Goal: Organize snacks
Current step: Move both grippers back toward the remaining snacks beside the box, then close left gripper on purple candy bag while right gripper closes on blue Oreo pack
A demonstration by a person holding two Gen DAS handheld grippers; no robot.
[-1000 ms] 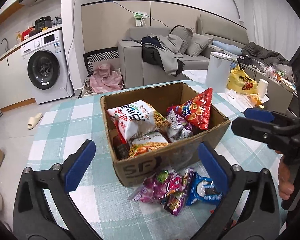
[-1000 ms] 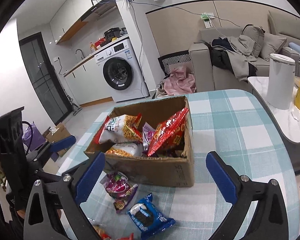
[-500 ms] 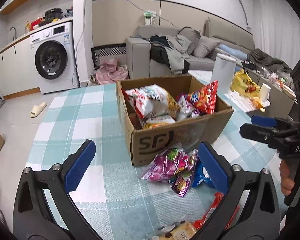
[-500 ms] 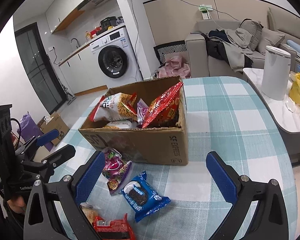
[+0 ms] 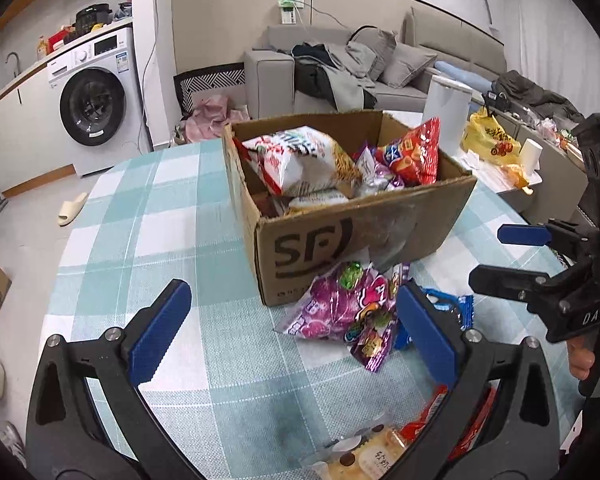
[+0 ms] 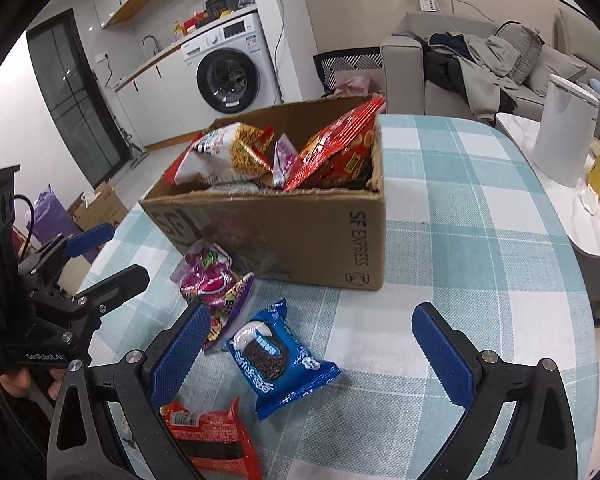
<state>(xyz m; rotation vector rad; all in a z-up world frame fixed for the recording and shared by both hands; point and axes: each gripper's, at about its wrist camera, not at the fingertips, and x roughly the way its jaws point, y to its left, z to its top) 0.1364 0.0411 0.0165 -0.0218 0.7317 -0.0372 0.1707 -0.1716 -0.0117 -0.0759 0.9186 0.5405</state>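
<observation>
A brown cardboard box (image 5: 364, 236) (image 6: 300, 236) stands on the checked table, holding several snack bags. Loose in front of it lie purple candy bags (image 5: 340, 308) (image 6: 208, 276), a blue cookie pack (image 6: 276, 364) (image 5: 452, 308), a red packet (image 6: 208, 436) (image 5: 428, 420) and a yellow cake pack (image 5: 364, 456). My left gripper (image 5: 296, 332) is open and empty above the table, left of the purple bags. My right gripper (image 6: 312, 352) is open and empty, over the blue cookie pack. Each gripper also shows in the other's view, the left (image 6: 96, 256) and the right (image 5: 512, 256).
The table (image 5: 140, 216) has a teal and white checked cloth and a rounded edge. A white kettle (image 6: 564, 128) and a yellow bag (image 5: 488, 140) sit on a side table to the right. A washing machine (image 5: 96, 108) and sofa (image 5: 340, 68) stand behind.
Both grippers have drawn back from the box and lifted, so the red packet and yellow cake pack near the table edge have come into view. Both stay open.
</observation>
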